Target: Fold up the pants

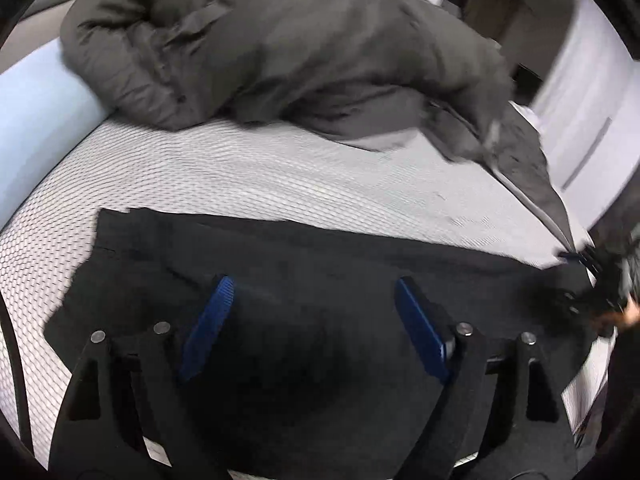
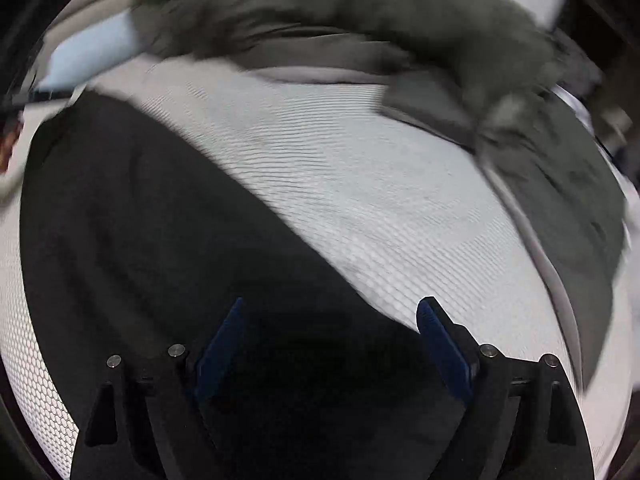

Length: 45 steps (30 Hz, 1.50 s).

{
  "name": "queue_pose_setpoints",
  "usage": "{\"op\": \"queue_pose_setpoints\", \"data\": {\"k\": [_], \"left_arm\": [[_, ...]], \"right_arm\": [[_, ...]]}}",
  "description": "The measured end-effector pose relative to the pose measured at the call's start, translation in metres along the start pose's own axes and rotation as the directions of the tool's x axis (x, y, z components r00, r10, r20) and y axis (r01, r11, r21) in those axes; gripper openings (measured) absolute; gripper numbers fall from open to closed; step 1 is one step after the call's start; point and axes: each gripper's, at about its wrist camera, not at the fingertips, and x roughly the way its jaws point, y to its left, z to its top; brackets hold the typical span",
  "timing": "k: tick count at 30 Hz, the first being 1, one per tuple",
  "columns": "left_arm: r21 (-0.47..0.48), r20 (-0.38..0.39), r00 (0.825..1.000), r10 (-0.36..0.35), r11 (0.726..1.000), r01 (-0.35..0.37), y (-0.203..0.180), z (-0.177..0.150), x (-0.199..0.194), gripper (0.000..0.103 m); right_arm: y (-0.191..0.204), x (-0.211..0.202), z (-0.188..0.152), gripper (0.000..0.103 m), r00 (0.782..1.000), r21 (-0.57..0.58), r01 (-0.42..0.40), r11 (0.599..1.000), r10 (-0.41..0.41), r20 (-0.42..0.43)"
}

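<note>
Black pants (image 1: 304, 256) lie flat on the white textured mattress (image 1: 240, 176), folded into a long band. My left gripper (image 1: 312, 286) hovers over them with its blue pads (image 1: 208, 324) wide apart and nothing pinched between them. At the right edge of the left wrist view the other gripper (image 1: 592, 284) shows blurred near the pants' end. In the right wrist view the pants (image 2: 152, 220) run from upper left to the bottom. My right gripper (image 2: 332, 308) stands open above their edge, blue pads (image 2: 444, 348) apart, the cloth below them.
A bulky dark grey padded coat (image 1: 280, 48) lies heaped across the far side of the mattress, one flap trailing to the right edge (image 2: 568, 200). A pale blue pillow (image 1: 36, 100) sits at the left. White doors stand beyond the bed (image 1: 592, 92).
</note>
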Motion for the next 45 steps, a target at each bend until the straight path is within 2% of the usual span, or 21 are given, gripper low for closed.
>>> {"op": "queue_pose_setpoints", "data": {"k": [2, 4, 6, 8, 10, 13, 15, 17, 20, 22, 23, 24, 26, 29, 30, 33, 35, 37, 40, 43, 45], "left_arm": [[0.006, 0.006, 1.000, -0.021, 1.000, 0.021, -0.019, -0.009, -0.002, 0.082], [-0.026, -0.001, 0.998, -0.061, 0.998, 0.061, -0.032, -0.019, -0.001, 0.082], [-0.041, -0.022, 0.996, -0.086, 0.996, 0.085, -0.040, -0.029, 0.003, 0.082], [-0.036, -0.022, 0.997, -0.067, 0.997, 0.067, -0.046, -0.039, 0.002, 0.082], [-0.024, -0.012, 0.999, -0.035, 0.999, 0.035, -0.046, -0.046, -0.001, 0.082], [-0.040, -0.016, 1.000, -0.007, 0.999, 0.007, -0.037, -0.053, 0.003, 0.082], [-0.069, -0.031, 1.000, 0.001, 0.998, -0.003, -0.031, -0.054, 0.012, 0.082], [-0.084, -0.041, 0.999, 0.025, 0.996, -0.028, -0.025, -0.056, 0.020, 0.082], [-0.095, -0.053, 0.997, 0.061, 0.993, -0.066, -0.017, -0.059, 0.024, 0.082], [-0.100, -0.052, 0.996, 0.073, 0.992, -0.078, -0.014, -0.060, 0.023, 0.082], [-0.103, -0.048, 0.996, 0.081, 0.991, -0.086, -0.011, -0.060, 0.021, 0.082], [-0.110, -0.041, 0.995, 0.092, 0.989, -0.096, -0.008, -0.061, 0.017, 0.082], [-0.128, -0.031, 0.994, 0.103, 0.986, -0.106, -0.004, -0.062, 0.011, 0.082], [-0.201, -0.019, 0.994, 0.108, 0.973, -0.110, 0.013, -0.067, -0.002, 0.082], [-0.242, -0.020, 0.994, 0.111, 0.964, -0.112, 0.023, -0.071, -0.008, 0.082], [-0.356, -0.047, 0.996, 0.072, 0.931, -0.084, 0.049, -0.084, -0.021, 0.082], [-0.404, -0.062, 0.997, 0.047, 0.912, -0.069, 0.060, -0.094, -0.025, 0.082], [-0.430, -0.085, 0.996, 0.026, 0.901, -0.060, 0.066, -0.104, -0.025, 0.081], [-0.473, -0.062, 0.998, -0.008, 0.881, -0.023, 0.072, -0.118, -0.027, 0.080], [-0.479, -0.030, 0.999, -0.020, 0.878, 0.003, 0.080, -0.113, -0.023, 0.072], [-0.518, 0.006, 1.000, -0.030, 0.855, 0.029, 0.090, -0.110, -0.019, 0.057]], "right_arm": [[0.012, 0.011, 0.007, 0.083, 0.999, -0.056, -0.034, 0.998, 0.033, -0.025], [0.017, 0.026, 0.011, 0.065, 0.997, -0.103, -0.037, 0.994, 0.030, -0.066], [0.024, 0.043, 0.010, 0.027, 0.992, -0.122, -0.048, 0.991, 0.034, -0.119], [0.025, 0.042, 0.007, 0.007, 0.995, -0.140, -0.034, 0.990, 0.021, -0.099], [0.023, 0.026, 0.007, 0.004, 1.000, -0.137, 0.007, 0.991, -0.007, 0.002], [0.006, 0.000, 0.007, 0.004, 0.991, -0.063, 0.050, 0.997, -0.042, 0.129], [-0.009, 0.005, 0.010, 0.004, 0.990, -0.008, 0.061, 0.998, -0.059, 0.127], [-0.011, 0.026, 0.014, 0.004, 0.993, 0.014, 0.096, 0.995, -0.097, 0.072], [-0.006, 0.048, 0.012, 0.007, 0.992, 0.029, 0.125, 0.992, -0.125, 0.004], [-0.014, 0.046, 0.009, 0.019, 0.993, 0.092, 0.117, 0.989, -0.119, 0.020], [-0.017, 0.041, 0.008, 0.037, 0.993, 0.132, 0.109, 0.985, -0.114, 0.032], [-0.019, 0.034, 0.005, 0.060, 0.993, 0.170, 0.106, 0.980, -0.114, 0.039], [-0.021, 0.011, -0.010, 0.073, 0.987, 0.256, 0.119, 0.959, -0.142, 0.072], [-0.009, -0.029, -0.042, 0.075, 0.979, 0.366, 0.134, 0.921, -0.181, 0.097], [-0.008, -0.041, -0.054, 0.081, 0.977, 0.419, 0.118, 0.900, -0.181, 0.115], [0.000, -0.078, -0.099, 0.087, 0.966, 0.585, 0.023, 0.811, -0.169, 0.196], [0.005, -0.096, -0.131, 0.089, 0.956, 0.683, -0.033, 0.729, -0.175, 0.234], [0.006, -0.109, -0.155, 0.089, 0.953, 0.743, -0.069, 0.666, -0.177, 0.247], [0.004, -0.124, -0.187, 0.089, 0.942, 0.811, -0.107, 0.575, -0.203, 0.269], [0.007, -0.138, -0.217, 0.091, 0.929, 0.833, -0.134, 0.537, -0.225, 0.295], [0.000, -0.141, -0.231, 0.091, 0.923, 0.834, -0.146, 0.533, -0.231, 0.309]]}}
